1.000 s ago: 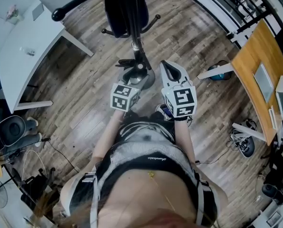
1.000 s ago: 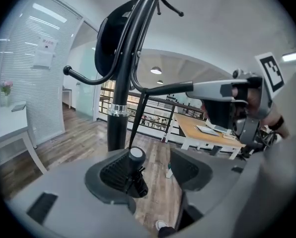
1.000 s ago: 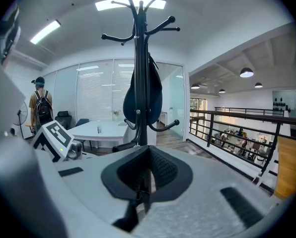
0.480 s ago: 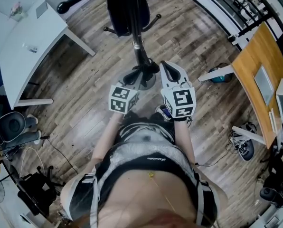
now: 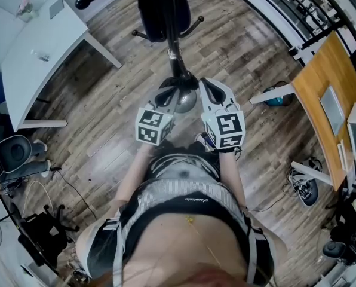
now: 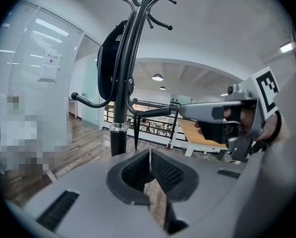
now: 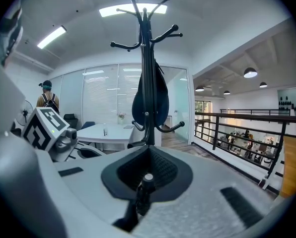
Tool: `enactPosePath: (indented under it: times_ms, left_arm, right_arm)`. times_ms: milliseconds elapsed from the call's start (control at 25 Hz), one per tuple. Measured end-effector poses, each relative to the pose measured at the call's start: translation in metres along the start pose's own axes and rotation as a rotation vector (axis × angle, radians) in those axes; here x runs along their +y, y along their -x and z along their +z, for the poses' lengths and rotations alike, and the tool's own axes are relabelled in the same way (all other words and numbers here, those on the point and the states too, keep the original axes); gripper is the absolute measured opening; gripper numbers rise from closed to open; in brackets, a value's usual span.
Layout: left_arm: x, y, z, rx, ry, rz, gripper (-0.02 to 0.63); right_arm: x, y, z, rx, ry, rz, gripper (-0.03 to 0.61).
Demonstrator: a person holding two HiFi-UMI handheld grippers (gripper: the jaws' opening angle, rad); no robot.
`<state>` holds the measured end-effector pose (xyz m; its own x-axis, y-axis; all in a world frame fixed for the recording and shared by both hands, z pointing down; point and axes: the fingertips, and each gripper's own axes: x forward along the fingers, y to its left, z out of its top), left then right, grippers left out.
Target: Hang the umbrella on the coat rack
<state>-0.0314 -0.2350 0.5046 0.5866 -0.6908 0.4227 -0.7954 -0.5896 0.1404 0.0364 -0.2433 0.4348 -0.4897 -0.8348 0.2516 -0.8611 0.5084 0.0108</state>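
Umbrella [image 5: 160,5], which I judge the black bundle to be, hangs already on the rack [image 5: 178,67]. Your left tool [image 6: 149,153] has just been closing its jaws and they meet on nothing. Your right tool [image 7: 148,150] is closed too, with no umbrella in it. Both stand very near the rack. If you pull back carelessly, you may knock it. Then the rack may shake and the umbrella may slip off.
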Motion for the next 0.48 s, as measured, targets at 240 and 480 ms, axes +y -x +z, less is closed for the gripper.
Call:
enactPosePath:
  times_ms: [240, 480]
  left_arm:
    - [-0.004, 0.007, 0.013, -0.031, -0.035, 0.012, 0.014]
    - [-0.008, 0.02, 0.039, -0.115, -0.07, 0.035, 0.014]
  right_arm:
    - [0.005, 0.001, 0.004, -0.01, -0.015, 0.047, 0.003]
    - [0.012, 0.004, 0.017, -0.044, -0.006, 0.081, 0.003]
